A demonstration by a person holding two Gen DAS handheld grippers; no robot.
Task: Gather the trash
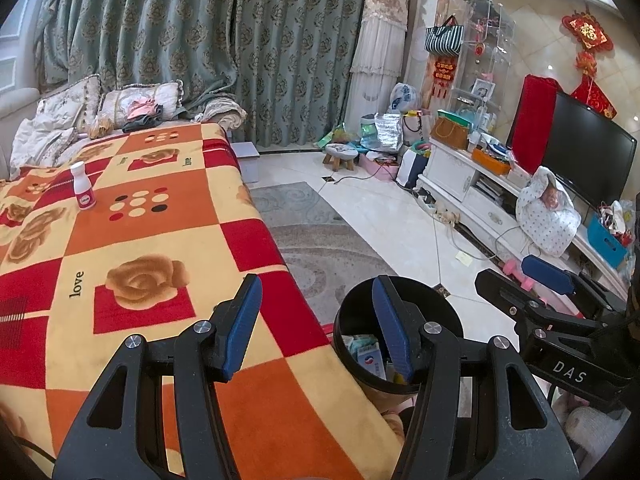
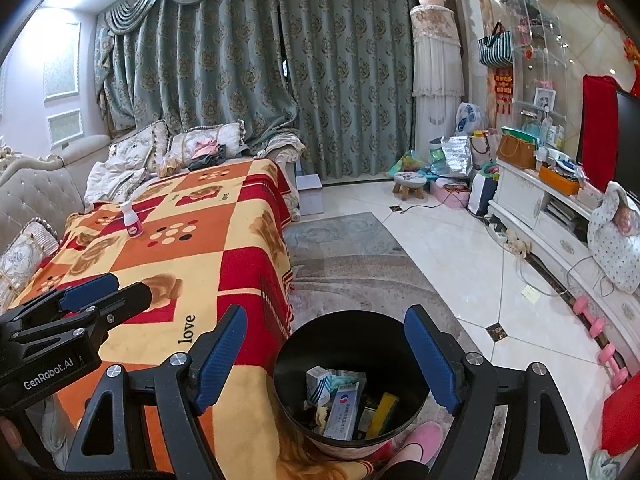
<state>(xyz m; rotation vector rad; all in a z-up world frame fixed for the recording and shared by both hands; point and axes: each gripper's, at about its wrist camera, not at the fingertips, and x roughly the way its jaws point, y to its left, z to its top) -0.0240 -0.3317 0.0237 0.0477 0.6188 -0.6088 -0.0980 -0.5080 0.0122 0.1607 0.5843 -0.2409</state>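
Note:
A black round bin [image 2: 360,336] stands on the floor against the bed's edge, holding several small boxes and wrappers. My right gripper [image 2: 324,316] hangs open just above its mouth, with nothing between the fingers. My left gripper [image 1: 316,286] is open and empty over the corner of the orange, red and yellow blanket [image 1: 160,240], next to the bin [image 1: 440,300]. The right gripper [image 1: 506,270] shows at the right of the left wrist view, the left gripper [image 2: 132,286] at the left of the right wrist view. A white bottle with a pink label [image 1: 83,188] [image 2: 132,222] stands upright far up the blanket.
A grey rug [image 2: 340,248] and pale tiles cover the floor. A white TV stand [image 2: 552,216] with a television and clutter runs along the right wall, pink dumbbells [image 2: 592,320] at its foot. A person's pink slipper [image 2: 420,440] is beside the bin. Cushions and curtains lie beyond the bed.

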